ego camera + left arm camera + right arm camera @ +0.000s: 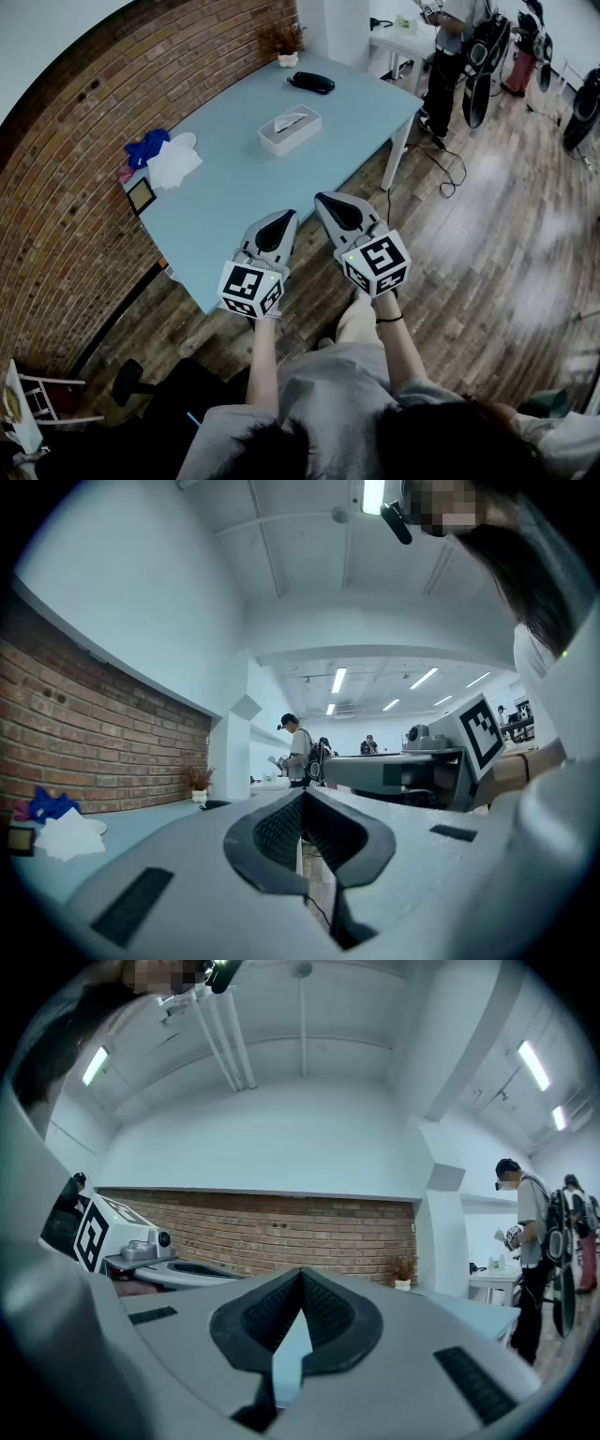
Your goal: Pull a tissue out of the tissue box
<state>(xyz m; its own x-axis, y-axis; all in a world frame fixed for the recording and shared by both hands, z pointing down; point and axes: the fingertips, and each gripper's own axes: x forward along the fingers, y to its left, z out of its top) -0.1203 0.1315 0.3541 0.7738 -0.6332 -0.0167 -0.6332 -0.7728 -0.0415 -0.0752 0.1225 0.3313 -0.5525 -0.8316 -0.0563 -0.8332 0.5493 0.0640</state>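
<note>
The white tissue box point(290, 129) lies on the light blue table point(234, 187), past the middle, with a tissue showing in its top slot. Both grippers hang in the air over the table's near corner, well short of the box. My left gripper point(284, 217) has its jaws shut with nothing in them, and so does my right gripper point(328, 199) beside it. In the left gripper view the left gripper point(302, 794) points level along the table. The right gripper point(301, 1274) faces the brick wall in its own view. Neither gripper view shows the box.
A black case point(311, 82) and a small potted plant point(287, 42) sit at the table's far end. Blue and white cloths point(164, 155) and a small frame point(142, 195) lie by the brick wall. A person point(448, 47) stands past the far corner; cables trail on the wooden floor.
</note>
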